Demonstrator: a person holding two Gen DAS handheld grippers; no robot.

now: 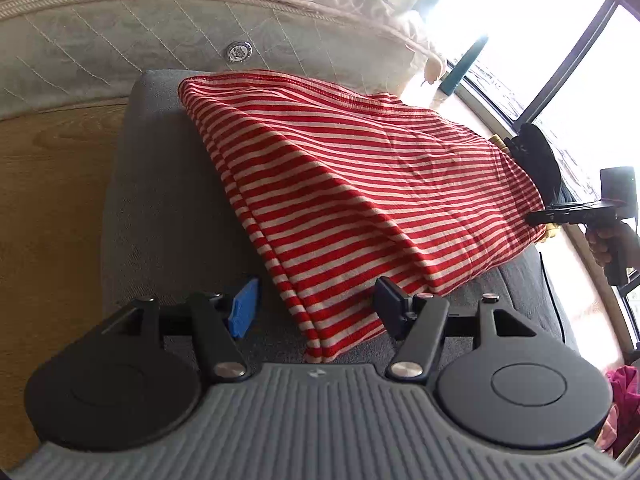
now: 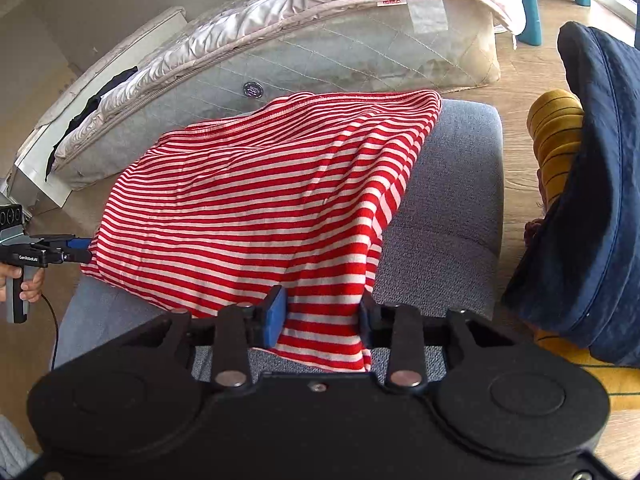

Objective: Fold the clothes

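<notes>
Progress: while I judge the striped shirt (image 1: 352,184) folded once, more folds remain.
Left gripper (image 1: 316,312): jaws wide, holding nothing.
Right gripper (image 2: 322,318): jaws parted around my hem, unclamped.

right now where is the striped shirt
The striped shirt lies folded on the grey cushion in front of the mattress. In each wrist view, a near corner sits between an open gripper's fingers: left gripper, right gripper.

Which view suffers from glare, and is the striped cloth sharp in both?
Left wrist view: the window at upper right is blown out to white, washing out the mattress corner beside it; the striped cloth stays sharp. Right wrist view: even light, no glare, cloth crisp. Both views bend straight edges near the borders, as fisheye lenses do.
</notes>
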